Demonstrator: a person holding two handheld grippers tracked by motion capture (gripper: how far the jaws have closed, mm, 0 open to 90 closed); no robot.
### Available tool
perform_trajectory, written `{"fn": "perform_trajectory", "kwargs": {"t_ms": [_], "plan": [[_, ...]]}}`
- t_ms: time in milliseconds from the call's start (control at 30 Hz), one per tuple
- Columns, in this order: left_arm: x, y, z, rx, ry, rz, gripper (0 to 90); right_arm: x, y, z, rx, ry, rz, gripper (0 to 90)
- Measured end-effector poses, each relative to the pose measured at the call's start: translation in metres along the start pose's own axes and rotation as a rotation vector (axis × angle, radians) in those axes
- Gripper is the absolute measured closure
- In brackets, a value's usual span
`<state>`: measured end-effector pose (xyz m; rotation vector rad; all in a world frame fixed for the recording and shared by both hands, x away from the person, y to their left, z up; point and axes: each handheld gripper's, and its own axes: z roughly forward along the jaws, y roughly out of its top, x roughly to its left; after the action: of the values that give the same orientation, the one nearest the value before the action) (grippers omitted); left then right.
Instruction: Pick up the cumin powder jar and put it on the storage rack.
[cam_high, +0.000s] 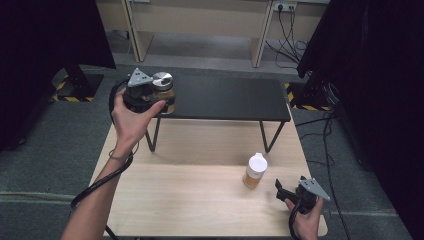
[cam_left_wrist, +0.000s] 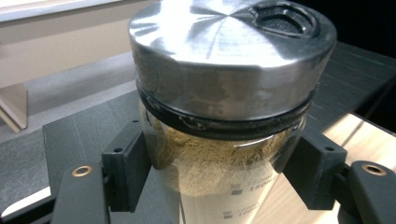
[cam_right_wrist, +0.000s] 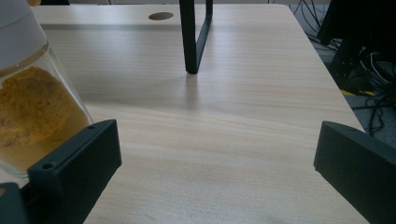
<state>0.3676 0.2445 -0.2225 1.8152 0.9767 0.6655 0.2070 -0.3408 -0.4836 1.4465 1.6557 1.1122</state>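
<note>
Steel-lidded jar (cam_left_wrist: 224, 112) sits nearest the lens, clamped in your left tongs (cam_high: 159, 102): both black pads press the glass wall just under the lid's black collar. Contents: olive-tan powder, filling the upper glass. From the high view, the jar is at the left end of the black shelf (cam_high: 230, 97); I cannot tell whether its base is touching the shelf or just above it.

Right tongs (cam_high: 280, 187) released, jaws wide apart, resting low at the tabletop (cam_high: 200, 200) edge. White-capped jar (cam_high: 254, 170) of orange powder stands just beside their left jaw, not gripped.

Risks, as judged:
- Grip is high on smooth glass; if you tilt the wrist, the jar could pivot between the pads or slide down.
- Placement is close to the shelf's left edge and front lip; release there and the jar may tip off onto the tabletop.
- The lid's dark oval opening looks like a pour hole; tipping could spill powder.
- A right-hand sweep could knock the white-capped jar.

Writing: pale print low on the glass, possibly "150…"; the rest is unreadable.
</note>
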Motion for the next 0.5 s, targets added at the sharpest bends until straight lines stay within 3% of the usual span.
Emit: {"fn": "perform_trajectory", "kwargs": {"t_ms": [333,500], "plan": [[0.005,0.002,0.035,0.019,0.085,-0.032,30.3,0.001,0.0,0.0,-0.002,-0.001,-0.003,0.8],[0.006,0.0,0.042,0.018,0.117,-0.038,30.3,0.001,0.0,0.0,0.0,-0.001,-0.001,0.8]]}}
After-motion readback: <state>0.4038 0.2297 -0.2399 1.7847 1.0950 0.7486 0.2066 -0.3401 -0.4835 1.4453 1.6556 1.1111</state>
